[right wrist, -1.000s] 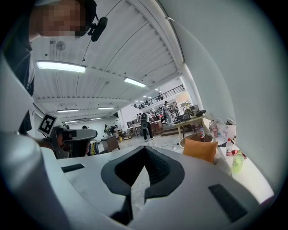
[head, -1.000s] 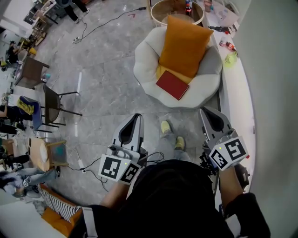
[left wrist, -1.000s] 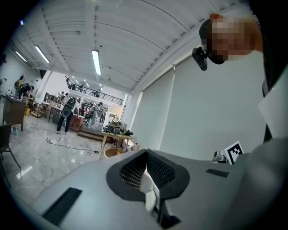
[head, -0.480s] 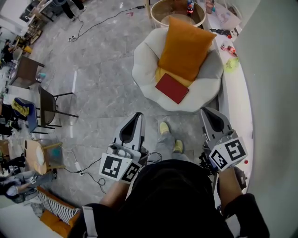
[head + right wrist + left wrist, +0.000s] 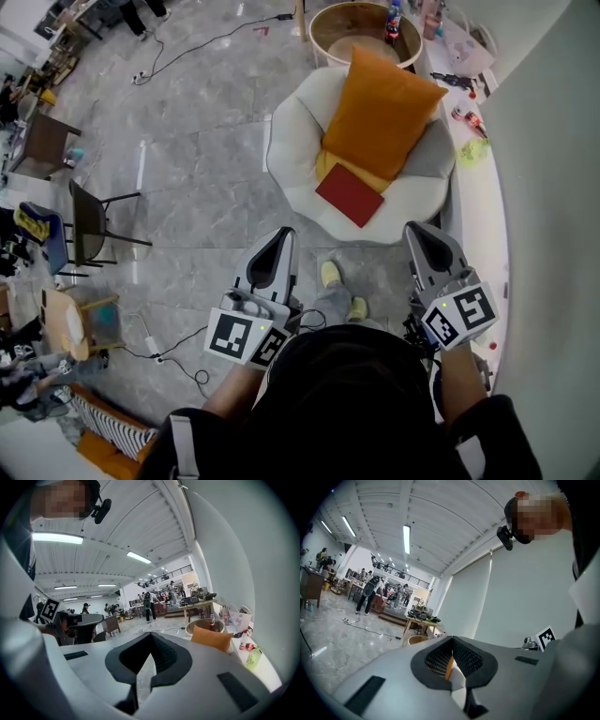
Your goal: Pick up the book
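A flat red book (image 5: 349,194) lies on the seat of a round white armchair (image 5: 291,131), in front of a big orange cushion (image 5: 380,111) that leans on the backrest. My left gripper (image 5: 281,234) is below and left of the chair, over the floor, jaws shut and empty. My right gripper (image 5: 419,232) hangs near the chair's lower right edge, also shut on nothing. Both point toward the chair and are apart from the book. In the right gripper view the orange cushion (image 5: 212,638) shows beyond the shut jaws (image 5: 151,654). The left gripper view shows only its shut jaws (image 5: 451,645).
A white ledge (image 5: 478,202) along the wall at right carries bottles (image 5: 467,118) and small items. A round wooden tub (image 5: 349,28) stands behind the chair. Dark chairs (image 5: 89,220) and cables (image 5: 197,52) are on the grey floor at left. My feet (image 5: 330,275) are just before the armchair.
Both grippers and I have moved forward toward the armchair; the chair and book now sit closer to the gripper tips. Both jaws stayed shut.
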